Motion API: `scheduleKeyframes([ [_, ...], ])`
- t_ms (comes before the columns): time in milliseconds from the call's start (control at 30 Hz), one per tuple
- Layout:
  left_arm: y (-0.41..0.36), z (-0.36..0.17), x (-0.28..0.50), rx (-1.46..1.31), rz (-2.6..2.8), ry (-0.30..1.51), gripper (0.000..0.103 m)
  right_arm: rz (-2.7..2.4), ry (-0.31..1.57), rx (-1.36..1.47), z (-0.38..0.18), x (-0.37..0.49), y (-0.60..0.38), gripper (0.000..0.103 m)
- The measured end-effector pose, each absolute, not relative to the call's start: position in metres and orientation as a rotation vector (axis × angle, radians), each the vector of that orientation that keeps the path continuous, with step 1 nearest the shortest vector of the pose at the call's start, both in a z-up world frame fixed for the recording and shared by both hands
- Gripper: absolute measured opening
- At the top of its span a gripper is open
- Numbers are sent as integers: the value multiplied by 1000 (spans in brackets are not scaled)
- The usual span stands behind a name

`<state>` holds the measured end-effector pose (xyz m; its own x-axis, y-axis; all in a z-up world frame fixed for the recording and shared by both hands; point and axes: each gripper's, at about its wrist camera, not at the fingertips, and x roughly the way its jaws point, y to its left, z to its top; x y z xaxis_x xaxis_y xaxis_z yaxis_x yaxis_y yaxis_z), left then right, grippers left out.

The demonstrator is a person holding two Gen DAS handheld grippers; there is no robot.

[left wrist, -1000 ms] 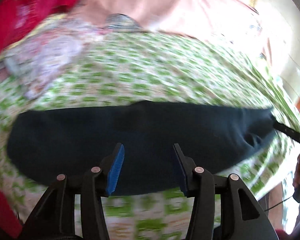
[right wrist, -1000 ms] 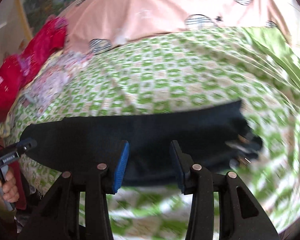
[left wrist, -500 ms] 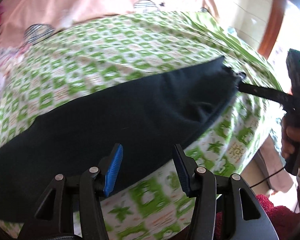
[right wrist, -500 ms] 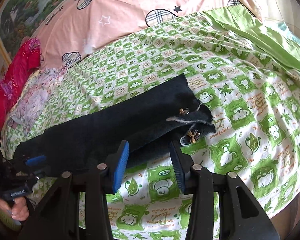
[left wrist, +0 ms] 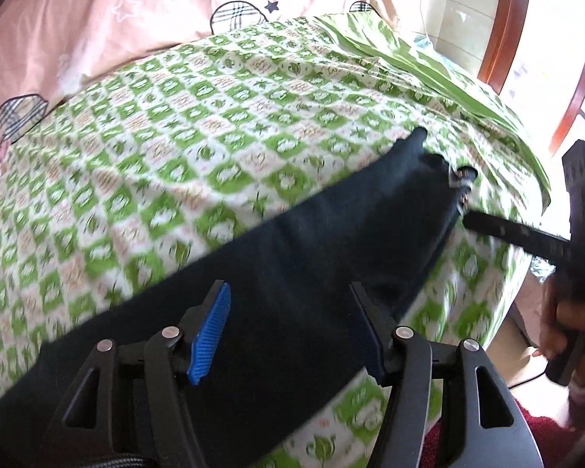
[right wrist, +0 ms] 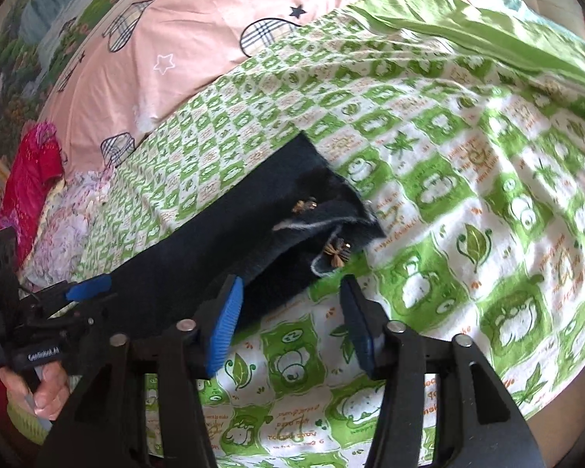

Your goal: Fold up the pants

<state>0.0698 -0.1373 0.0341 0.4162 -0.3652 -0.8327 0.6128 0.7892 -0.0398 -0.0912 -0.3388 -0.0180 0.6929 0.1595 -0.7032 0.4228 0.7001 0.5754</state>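
Dark navy pants lie in a long folded strip across the green-and-white checked bedsheet. Their cuff end carries small brown bows. My left gripper hovers over the middle of the strip, its jaws opening, the blue pads clear of the cloth. My right gripper stands just short of the cuffs, above the sheet, its jaws also opening with nothing between them. One black finger of the right gripper points at the cuff end. In the right wrist view, the left gripper sits over the strip's other end.
A pink pillow with plaid shapes lies at the far side of the bed. Red clothes and a floral garment are piled at the left. The bed edge drops off to the right beside a wooden frame.
Both pairs of jaws have spread wider. The left gripper has slid along the pants and rolled, so the strip now runs diagonally. The right gripper has come lower and closer to the cuffs.
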Motion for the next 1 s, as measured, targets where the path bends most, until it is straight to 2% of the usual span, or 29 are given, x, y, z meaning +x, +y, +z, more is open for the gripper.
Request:
scheduleKeyframes([
  [300,-194,31,124,323,-718,1034,66,-150,720,1028,-37,-79,-357,58],
  [333,-204,30,128,335,-741,1045,66,-160,712,1022,-38,-79,-358,52],
  [367,-216,28,132,356,-755,1055,66,-174,714,1003,-37,-80,-359,28],
  [400,-225,26,134,376,-766,1060,66,-181,714,997,-39,-81,-362,13],
  [533,-264,18,138,442,-848,1088,66,-134,674,1063,-52,-100,-374,11],
  [733,-305,-4,149,447,-953,1187,65,-99,666,1003,-48,-107,-369,11],
  [833,-312,-10,152,407,-1011,1235,56,-82,664,995,-49,-107,-368,11],
  [867,-313,-11,153,393,-1027,1246,50,-82,666,986,-48,-107,-368,11],
  [933,-312,-12,157,347,-1057,1266,36,-84,671,967,-47,-107,-366,11],
  [967,-315,-13,161,324,-1074,1275,22,-83,674,960,-46,-106,-365,11],
  [1000,-314,-12,161,307,-1087,1278,17,-81,674,959,-45,-105,-364,11],
])
